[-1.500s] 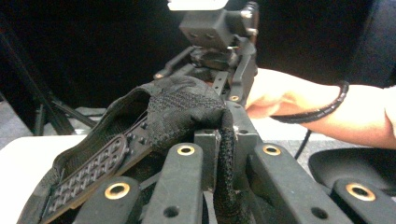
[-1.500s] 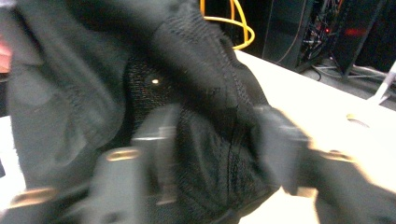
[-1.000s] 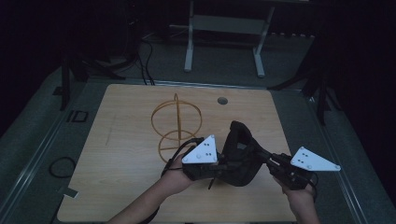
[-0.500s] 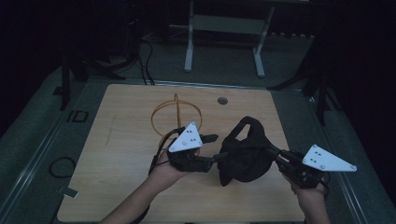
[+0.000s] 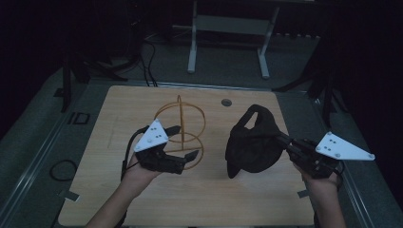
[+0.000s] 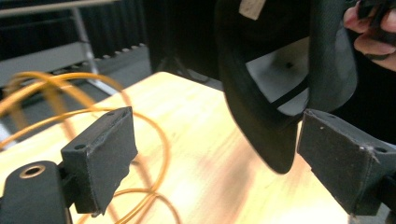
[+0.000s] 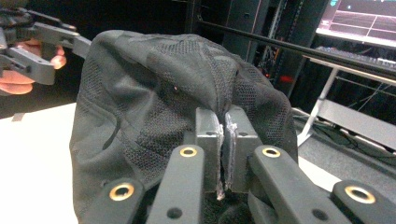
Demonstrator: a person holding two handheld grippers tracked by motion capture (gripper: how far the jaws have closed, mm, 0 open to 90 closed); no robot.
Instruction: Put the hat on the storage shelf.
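High view: left hand-held gripper (image 5: 183, 142) newly off cap (image 5: 252, 142)

High view overhead, gripper views close

A black mesh cap (image 5: 252, 142) hangs crumpled above the table's right half.

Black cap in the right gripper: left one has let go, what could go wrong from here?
The right gripper pinches only a thin fold of the black cap, so the mesh could slip out. The cap hangs low over the table and may drag. The open left gripper, its jaws just opened with nothing between them, sits against the wire stand and could snag it.
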